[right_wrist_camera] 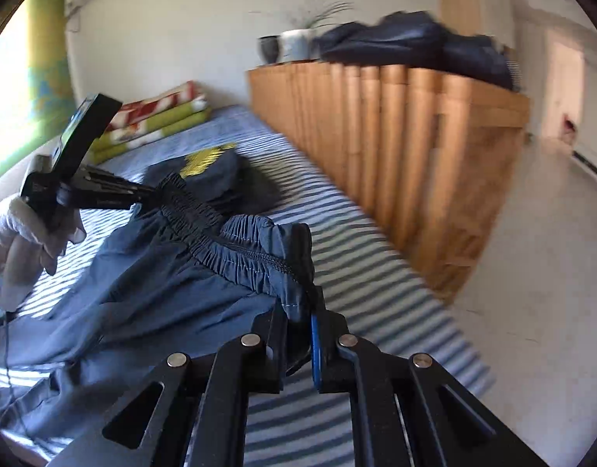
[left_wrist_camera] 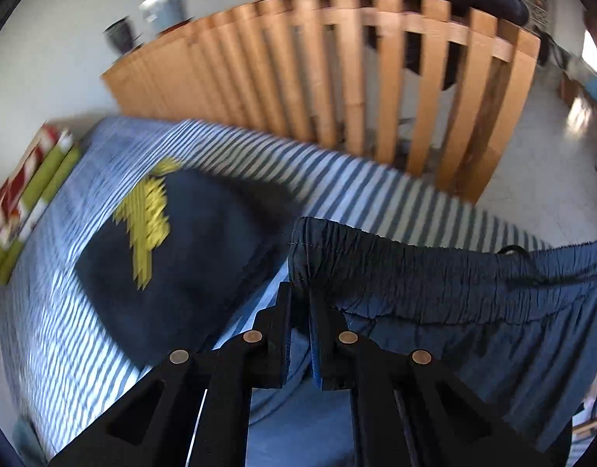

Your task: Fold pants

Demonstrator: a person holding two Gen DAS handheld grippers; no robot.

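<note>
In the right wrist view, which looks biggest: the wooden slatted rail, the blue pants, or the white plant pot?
1. Wooden slatted rail and blue pants: too alike to rank, and the pants are much nearer the camera.
2. White plant pot, clearly smallest, but farthest away.

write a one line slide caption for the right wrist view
Both grippers pinch the blue pants' waistband above the striped bed.

Bed with blue-and-white striped sheet fills the middle. Folded dark navy garment with yellow print lies on it, toward 10 o'clock. Stacked red-white and green folded blankets at the bed's far end. Wooden slatted railing at 12 o'clock, dark clothing heaped on top; two potted plants beside it.
</note>
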